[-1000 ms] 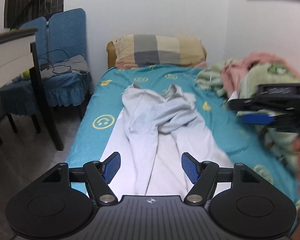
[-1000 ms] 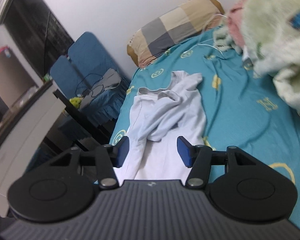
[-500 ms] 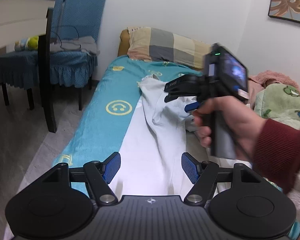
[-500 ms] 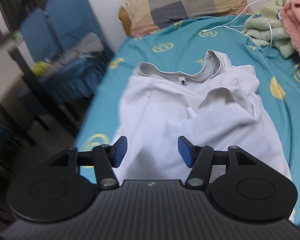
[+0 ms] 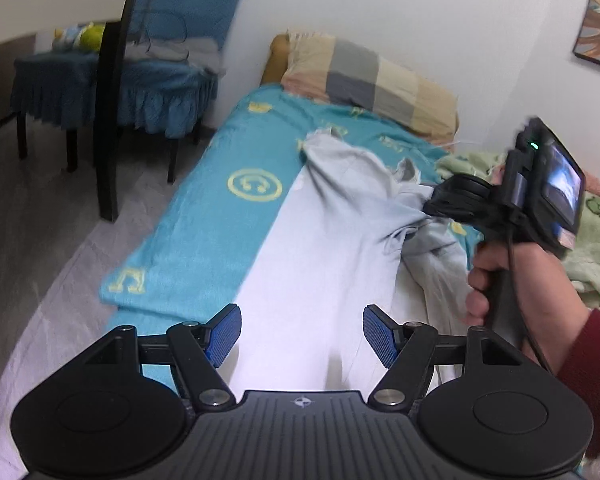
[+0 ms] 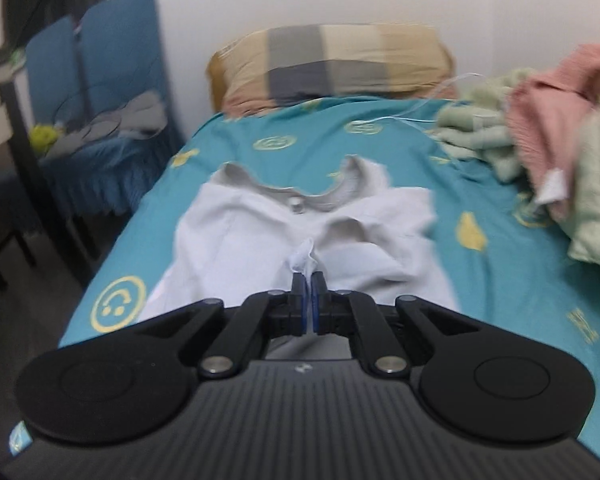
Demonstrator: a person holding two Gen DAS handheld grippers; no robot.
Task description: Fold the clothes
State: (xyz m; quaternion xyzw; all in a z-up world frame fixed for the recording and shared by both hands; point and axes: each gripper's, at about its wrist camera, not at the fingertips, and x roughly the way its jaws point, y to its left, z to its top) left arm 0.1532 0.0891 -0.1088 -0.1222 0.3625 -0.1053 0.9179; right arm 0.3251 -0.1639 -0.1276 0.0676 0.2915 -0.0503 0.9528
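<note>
A pale grey-white shirt (image 5: 332, 232) lies lengthwise on the teal bed sheet (image 5: 204, 224), collar toward the pillow. My left gripper (image 5: 302, 338) is open and empty, hovering over the shirt's near hem. My right gripper (image 6: 309, 304) is shut on a pinched fold of the shirt (image 6: 260, 232) near its middle. In the left wrist view the right gripper (image 5: 432, 210) sits at the crumpled fold on the shirt's right side, held by a hand in a red sleeve.
A checked pillow (image 6: 332, 60) lies at the head of the bed. Green and pink blankets (image 6: 548, 120) are piled along the right side. Blue-covered chairs (image 5: 140, 76) and a dark table leg (image 5: 108, 120) stand left of the bed.
My right gripper has come down onto the shirt's middle and shut on a fold. My left gripper has moved left, staying open over the hem.
</note>
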